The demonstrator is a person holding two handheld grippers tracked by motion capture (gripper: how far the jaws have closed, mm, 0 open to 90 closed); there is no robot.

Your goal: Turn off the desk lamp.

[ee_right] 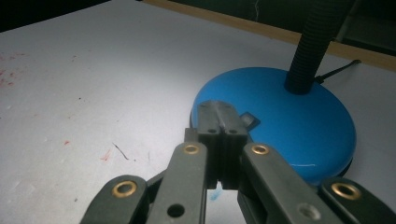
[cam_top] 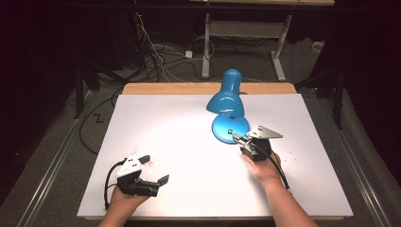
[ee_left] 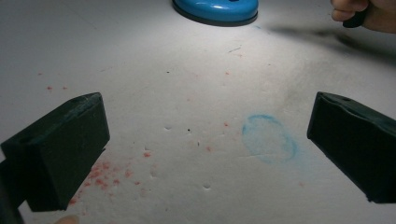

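A: Where's the lamp (cam_top: pixel 228 104)?
B: On the far right part of the white desk (cam_top: pixel 165 142), lit, shade tilted down over its round blue base (ee_right: pixel 280 121). A black ribbed neck (ee_right: pixel 313 42) rises from the back of the base.
A: And the right gripper (cam_top: pixel 235 137)?
B: Jaws pressed together with nothing between them, tips over the near edge of the base, right by the small switch (ee_right: pixel 250 121). Whether they touch it, I can't tell.
A: The left gripper (cam_top: pixel 156 169)?
B: Near the front left corner of the desk, well apart from the lamp, jaws spread wide and empty. Below them the desk shows red specks (ee_left: pixel 105 172) and a faint blue ring (ee_left: pixel 269 138).
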